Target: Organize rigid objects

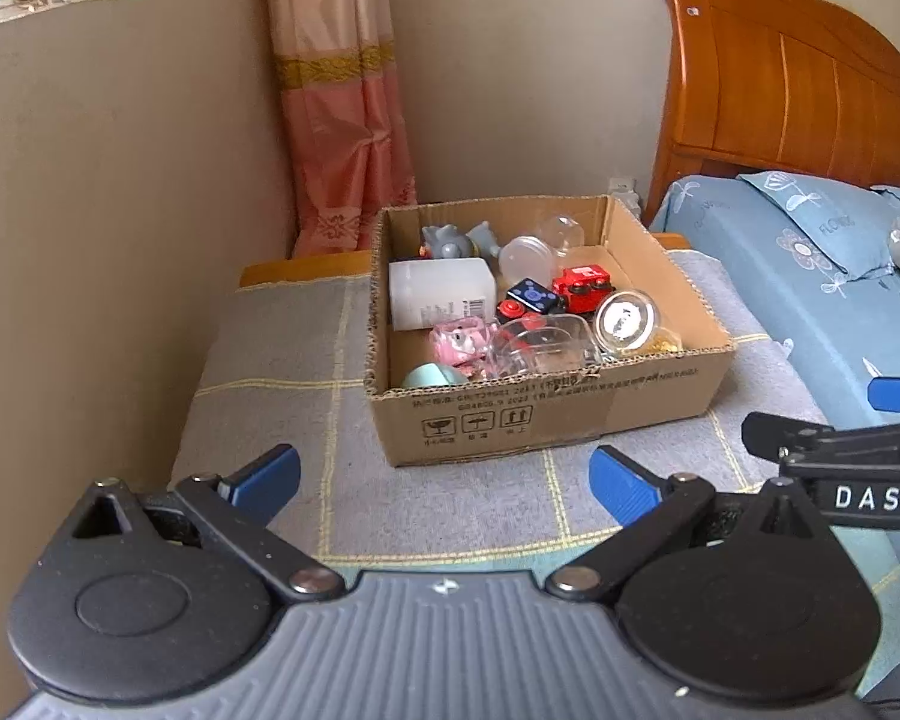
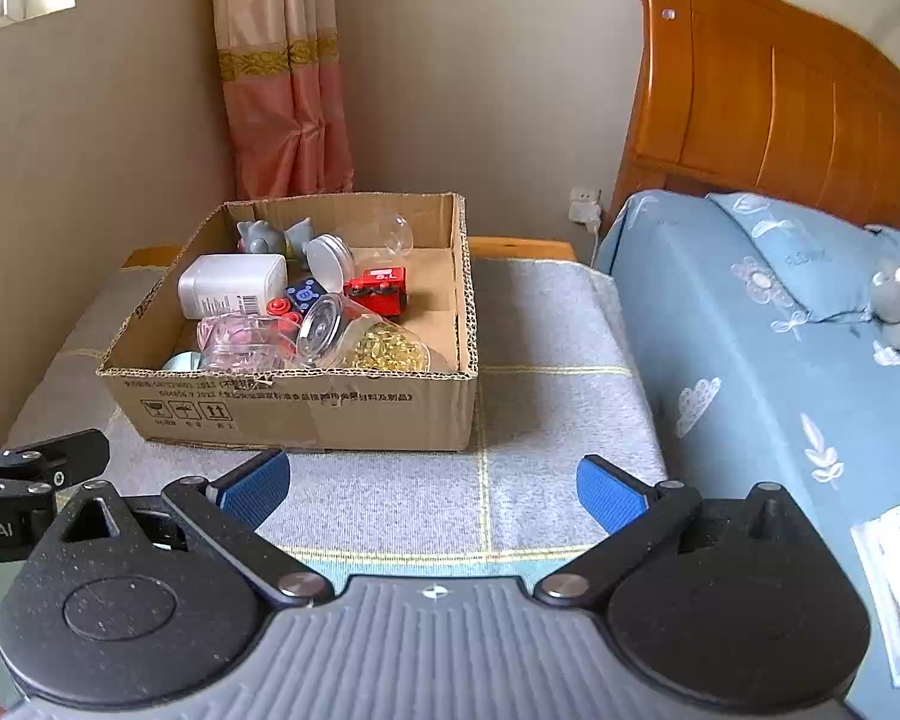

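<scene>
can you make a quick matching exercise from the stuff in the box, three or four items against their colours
Items:
1. bottle
2. toy car
3. elephant figure
4. capsules in the jar

Colours:
A. grey
B. yellow
C. white
D. red

Pairs: 1-C, 2-D, 3-A, 4-B

All lie inside the cardboard box.
</scene>
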Demonstrator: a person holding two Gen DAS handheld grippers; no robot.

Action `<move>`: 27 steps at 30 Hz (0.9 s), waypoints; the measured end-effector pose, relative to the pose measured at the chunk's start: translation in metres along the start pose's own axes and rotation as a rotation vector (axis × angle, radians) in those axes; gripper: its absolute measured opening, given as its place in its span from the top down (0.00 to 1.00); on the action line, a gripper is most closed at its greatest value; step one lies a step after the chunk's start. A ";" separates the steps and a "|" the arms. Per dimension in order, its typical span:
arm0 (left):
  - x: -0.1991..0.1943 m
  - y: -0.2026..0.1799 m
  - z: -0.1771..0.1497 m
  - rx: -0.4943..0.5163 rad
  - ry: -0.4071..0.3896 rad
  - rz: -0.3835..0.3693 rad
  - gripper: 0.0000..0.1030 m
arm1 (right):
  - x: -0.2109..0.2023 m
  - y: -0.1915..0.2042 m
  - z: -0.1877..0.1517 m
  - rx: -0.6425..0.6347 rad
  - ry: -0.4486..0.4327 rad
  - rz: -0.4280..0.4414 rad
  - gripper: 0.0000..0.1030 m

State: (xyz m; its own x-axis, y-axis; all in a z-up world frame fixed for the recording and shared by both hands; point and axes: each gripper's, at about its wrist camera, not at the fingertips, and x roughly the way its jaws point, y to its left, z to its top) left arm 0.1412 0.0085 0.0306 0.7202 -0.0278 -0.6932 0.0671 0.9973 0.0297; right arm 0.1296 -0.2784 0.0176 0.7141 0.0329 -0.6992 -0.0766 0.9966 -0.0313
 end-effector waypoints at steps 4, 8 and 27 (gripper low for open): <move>-0.006 0.001 -0.001 -0.009 -0.013 0.045 0.01 | -0.008 0.004 -0.001 -0.004 -0.007 0.011 0.00; -0.007 0.002 -0.001 -0.015 -0.008 0.052 0.01 | -0.012 0.008 -0.001 -0.015 -0.013 0.020 0.00; -0.011 0.000 -0.001 -0.012 -0.012 0.049 0.01 | -0.015 0.008 -0.002 -0.017 -0.025 0.022 0.00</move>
State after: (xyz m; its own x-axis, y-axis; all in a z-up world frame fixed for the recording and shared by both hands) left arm 0.1326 0.0087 0.0376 0.7307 0.0200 -0.6824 0.0238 0.9982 0.0547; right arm 0.1168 -0.2713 0.0270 0.7293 0.0570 -0.6818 -0.1044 0.9941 -0.0286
